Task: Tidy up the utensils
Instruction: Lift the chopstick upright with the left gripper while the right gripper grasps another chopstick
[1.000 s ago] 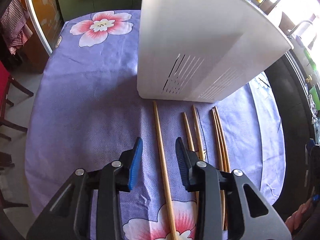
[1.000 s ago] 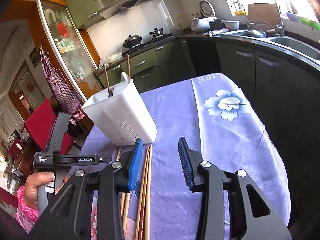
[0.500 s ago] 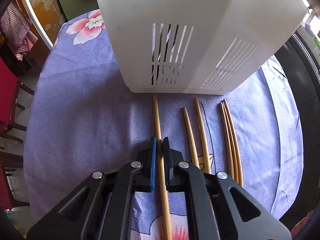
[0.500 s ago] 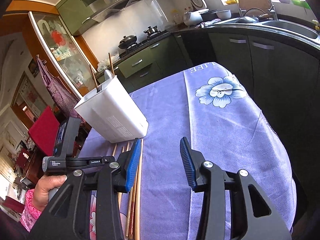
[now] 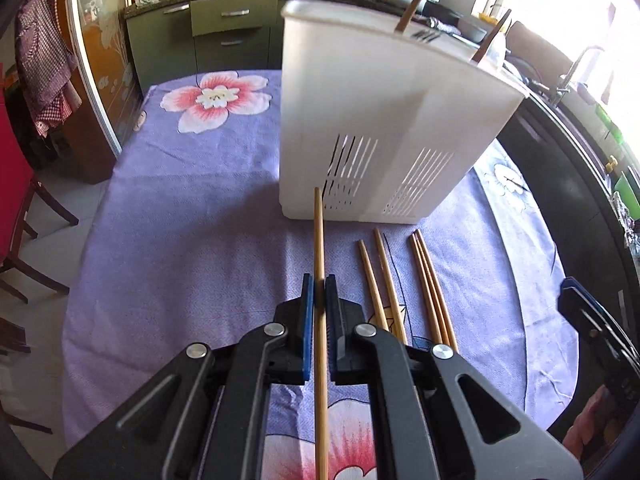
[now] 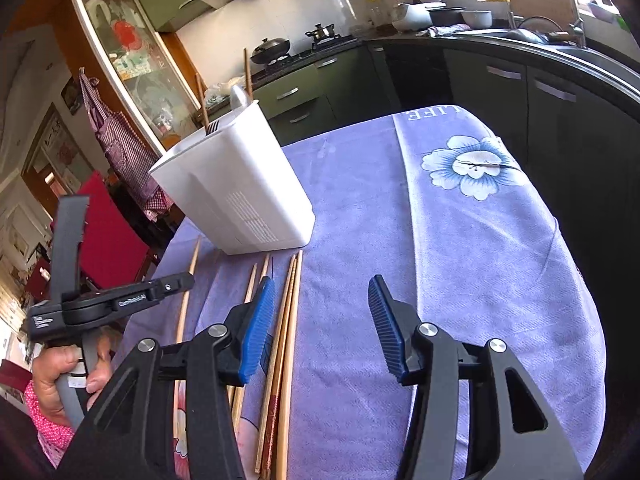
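Left wrist view: left gripper [image 5: 319,294] pinching long wooden chopstick [image 5: 319,240], tip pointing toward white slotted plastic utensil holder [image 5: 384,120] at twelve o'clock; right gripper [image 6: 320,320] fingers spreading, gripping nothing.

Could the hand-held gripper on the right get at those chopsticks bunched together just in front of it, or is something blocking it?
Probably yes. The right hand-held gripper is opening with nothing between its jaws, and the bunched chopsticks lie bare on the purple tablecloth just inside its left pad. The white utensil holder stands farther back, out of the way.
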### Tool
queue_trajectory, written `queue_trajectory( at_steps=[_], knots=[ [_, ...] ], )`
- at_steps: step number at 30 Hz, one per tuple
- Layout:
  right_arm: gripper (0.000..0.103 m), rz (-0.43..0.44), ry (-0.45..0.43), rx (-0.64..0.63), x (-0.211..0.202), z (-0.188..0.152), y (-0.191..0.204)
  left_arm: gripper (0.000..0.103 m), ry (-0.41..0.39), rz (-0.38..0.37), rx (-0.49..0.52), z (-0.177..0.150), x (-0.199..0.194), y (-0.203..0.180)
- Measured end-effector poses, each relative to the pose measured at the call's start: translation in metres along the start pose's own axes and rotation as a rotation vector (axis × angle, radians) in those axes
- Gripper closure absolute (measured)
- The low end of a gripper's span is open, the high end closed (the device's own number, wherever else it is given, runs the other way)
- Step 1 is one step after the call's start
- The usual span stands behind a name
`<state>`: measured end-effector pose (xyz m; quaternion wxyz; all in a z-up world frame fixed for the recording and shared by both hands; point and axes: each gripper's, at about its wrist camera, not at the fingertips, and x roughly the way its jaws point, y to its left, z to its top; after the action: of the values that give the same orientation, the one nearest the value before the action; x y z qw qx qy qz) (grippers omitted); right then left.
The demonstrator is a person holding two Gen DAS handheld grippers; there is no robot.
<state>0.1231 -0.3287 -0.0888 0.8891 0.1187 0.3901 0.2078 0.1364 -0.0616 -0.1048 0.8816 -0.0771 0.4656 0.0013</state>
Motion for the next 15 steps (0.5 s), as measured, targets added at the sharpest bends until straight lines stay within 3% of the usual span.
queue_trajectory(
  at_steps=[8,15],
  knots=[
    [0.072,-0.037,0.134,-0.159,0.059,0.007,0.03,0.098,-0.18,-0.03,0.018,0.0,-0.067,0.01],
    [0.072,-0.097,0.239,-0.2,0.109,0.008,0.031,0.098,-0.254,-0.033,0.025,-0.007,-0.097,0.024]
  ],
)
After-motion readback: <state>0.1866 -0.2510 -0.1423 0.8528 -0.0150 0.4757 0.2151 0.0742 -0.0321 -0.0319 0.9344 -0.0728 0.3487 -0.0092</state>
